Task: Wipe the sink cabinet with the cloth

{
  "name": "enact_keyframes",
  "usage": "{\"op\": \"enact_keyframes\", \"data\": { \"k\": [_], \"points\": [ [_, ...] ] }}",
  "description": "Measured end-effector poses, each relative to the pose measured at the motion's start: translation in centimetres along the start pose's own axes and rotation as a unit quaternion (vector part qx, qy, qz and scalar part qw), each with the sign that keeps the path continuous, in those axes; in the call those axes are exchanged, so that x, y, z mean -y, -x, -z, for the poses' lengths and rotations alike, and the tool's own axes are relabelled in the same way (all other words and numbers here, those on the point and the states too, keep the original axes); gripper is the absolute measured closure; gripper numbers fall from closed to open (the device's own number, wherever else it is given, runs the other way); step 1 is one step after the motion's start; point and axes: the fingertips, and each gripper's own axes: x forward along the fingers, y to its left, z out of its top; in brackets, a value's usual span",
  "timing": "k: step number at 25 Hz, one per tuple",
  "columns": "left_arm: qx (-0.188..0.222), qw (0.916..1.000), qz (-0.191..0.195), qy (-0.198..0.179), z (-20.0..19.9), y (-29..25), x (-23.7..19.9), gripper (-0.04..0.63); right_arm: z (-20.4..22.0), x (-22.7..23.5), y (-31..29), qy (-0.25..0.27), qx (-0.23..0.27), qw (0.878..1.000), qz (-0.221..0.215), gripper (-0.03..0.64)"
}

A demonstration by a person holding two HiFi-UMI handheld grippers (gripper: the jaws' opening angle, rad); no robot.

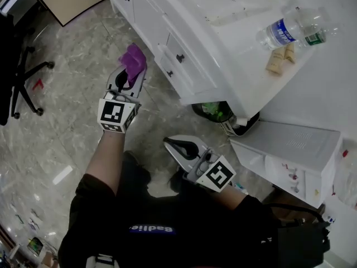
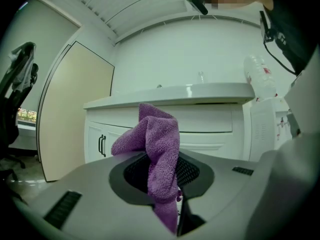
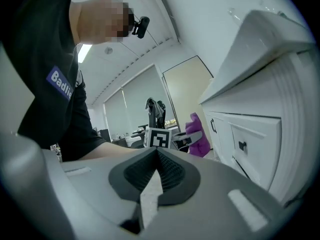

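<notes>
My left gripper (image 1: 129, 74) is shut on a purple cloth (image 1: 133, 60), which bunches up past its jaws a short way in front of the white sink cabinet (image 1: 184, 43). In the left gripper view the cloth (image 2: 157, 154) stands pinched between the jaws, with the cabinet front (image 2: 210, 121) straight ahead. My right gripper (image 1: 181, 145) hangs lower, near my body, jaws shut with nothing in them. The right gripper view shows its closed jaws (image 3: 156, 170), the cabinet drawers (image 3: 250, 144) at right, and the left gripper with the cloth (image 3: 197, 134) beyond.
Clear plastic bottles (image 1: 290, 29) lie on the countertop (image 1: 234, 10). A bin with green waste (image 1: 215, 111) sits by the cabinet corner, next to a white box-like unit (image 1: 295, 149). A black office chair (image 1: 17, 66) stands at left on the marble floor (image 1: 67, 127).
</notes>
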Motion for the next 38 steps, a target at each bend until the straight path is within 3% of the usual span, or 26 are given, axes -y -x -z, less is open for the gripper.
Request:
{"op": "enact_keyframes", "data": {
  "k": [6,12,18,25,31,38],
  "points": [
    [0.000,0.9998,0.010,-0.017,8.8,-4.4,-1.0,0.511,8.3,3.5,-1.6,0.028,0.006,1.000,-0.006,0.621],
    [-0.006,0.9993,0.016,-0.033,15.2,-8.8,-2.2,0.511,14.2,6.4,-1.9,0.062,0.012,0.998,-0.001,0.621],
    [-0.045,0.9989,-0.006,-0.002,21.6,-13.0,-5.0,0.511,16.2,7.9,0.3,0.069,0.007,0.997,0.032,0.621],
    [-0.093,0.9957,0.006,-0.004,25.8,-16.4,-4.4,0.511,16.6,8.7,2.1,0.071,0.007,0.996,0.054,0.621],
    [-0.089,0.9958,0.015,0.015,26.1,-16.8,-2.8,0.511,16.6,9.4,2.8,0.068,0.018,0.996,0.058,0.621],
    [-0.088,0.9944,0.054,0.026,26.2,-14.7,2.5,0.511,15.8,9.8,3.4,0.070,0.035,0.995,0.060,0.621]
  ]
}}
